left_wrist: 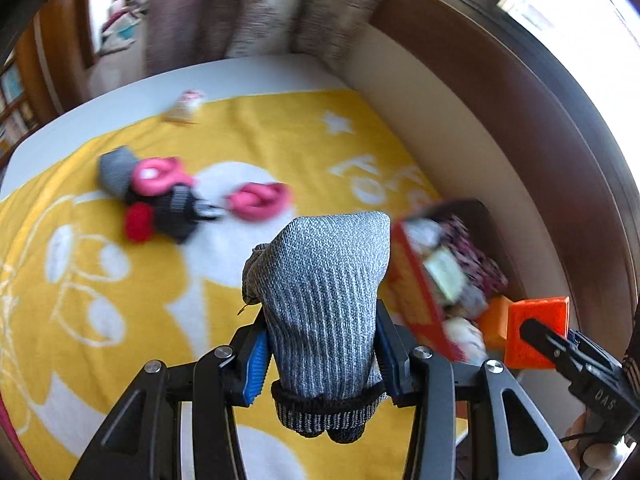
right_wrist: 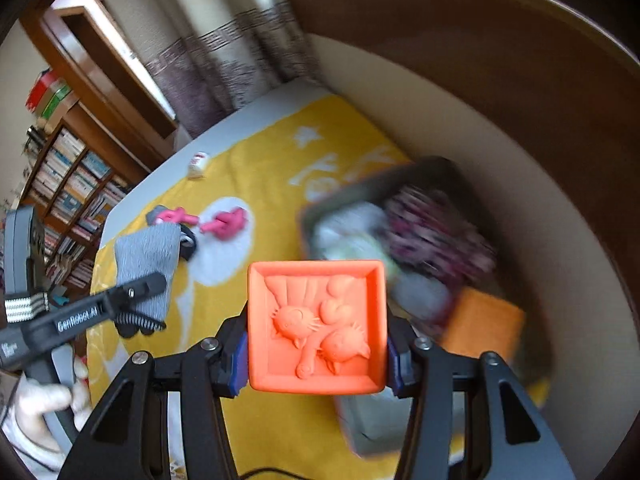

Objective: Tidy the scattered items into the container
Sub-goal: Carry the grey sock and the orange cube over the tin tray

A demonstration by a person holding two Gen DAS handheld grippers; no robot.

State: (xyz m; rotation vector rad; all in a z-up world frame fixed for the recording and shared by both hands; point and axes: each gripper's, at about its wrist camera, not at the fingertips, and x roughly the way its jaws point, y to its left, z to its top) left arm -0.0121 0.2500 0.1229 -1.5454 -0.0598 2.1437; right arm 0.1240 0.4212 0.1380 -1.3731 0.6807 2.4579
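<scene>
Left gripper (left_wrist: 320,344) clamped on a grey knit glove (left_wrist: 324,292), black cuff hanging below the pads. Right gripper (right_wrist: 316,354) clamped on an orange square block (right_wrist: 316,326) with cat relief, pads on both side edges. Both held above the yellow blanket (left_wrist: 248,136). Container (right_wrist: 400,236) sits on the blanket by the wall, already holding fabric items, blurred. Pink pieces (left_wrist: 260,200) and dark items (left_wrist: 176,212) lie well apart from it, mid-blanket.

Two pink sandals (left_wrist: 258,200) (left_wrist: 154,174), one grey glove (left_wrist: 324,296), one orange mould (right_wrist: 316,326), one container (right_wrist: 432,216)
</scene>
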